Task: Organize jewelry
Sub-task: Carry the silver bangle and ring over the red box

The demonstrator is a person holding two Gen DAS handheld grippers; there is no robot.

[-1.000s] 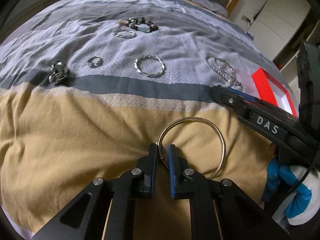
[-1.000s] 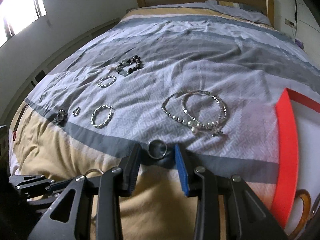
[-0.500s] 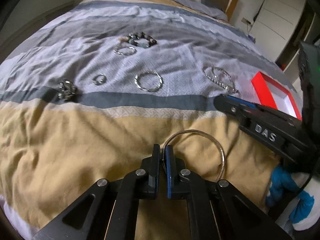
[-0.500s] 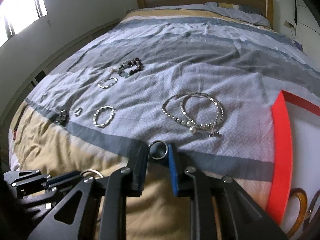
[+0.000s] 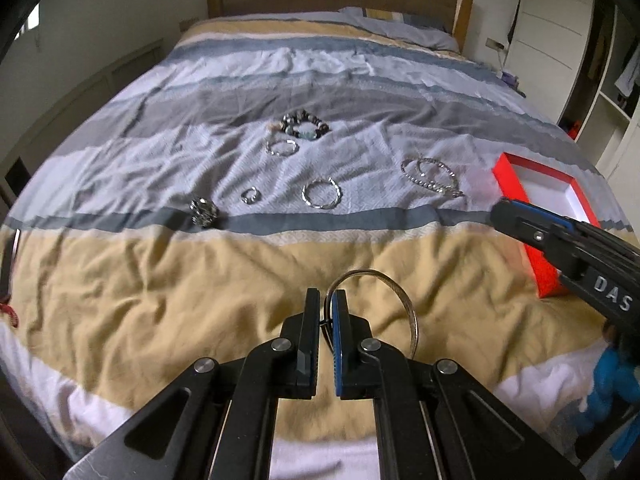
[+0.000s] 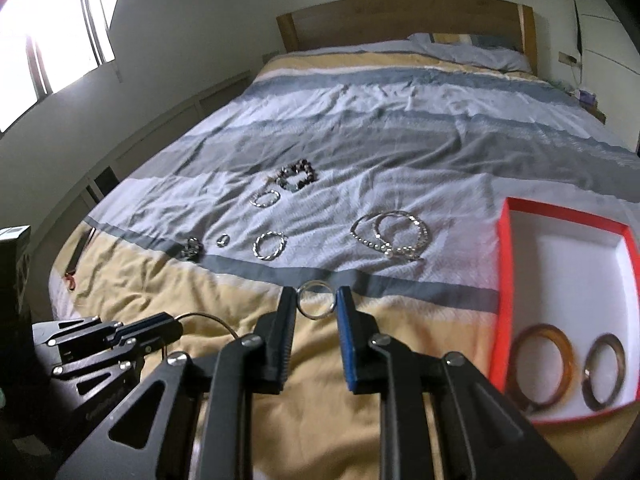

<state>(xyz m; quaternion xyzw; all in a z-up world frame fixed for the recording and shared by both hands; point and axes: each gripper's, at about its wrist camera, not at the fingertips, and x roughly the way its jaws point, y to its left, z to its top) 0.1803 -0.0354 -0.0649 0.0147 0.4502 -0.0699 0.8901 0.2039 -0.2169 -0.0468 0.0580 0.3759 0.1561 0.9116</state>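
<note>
My left gripper is shut on a thin silver bangle, held above the tan stripe of the bedspread. My right gripper is shut on a wide silver ring and holds it above the bed. The red box with a white inside lies to the right; two amber bangles lie in it. The box also shows in the left wrist view. Several pieces lie on the pale stripe: a beaded bracelet, twisted bangles, pearl and chain bracelets.
A small ring and a chunky silver ring lie left on the bedspread. The wooden headboard is at the far end. A dark object stands at the bed's left side. White wardrobes stand right.
Both grippers have closed on their pieces and lifted them off the bed. The views have pulled back and up. The right gripper has drawn back, and more of the red box shows.
</note>
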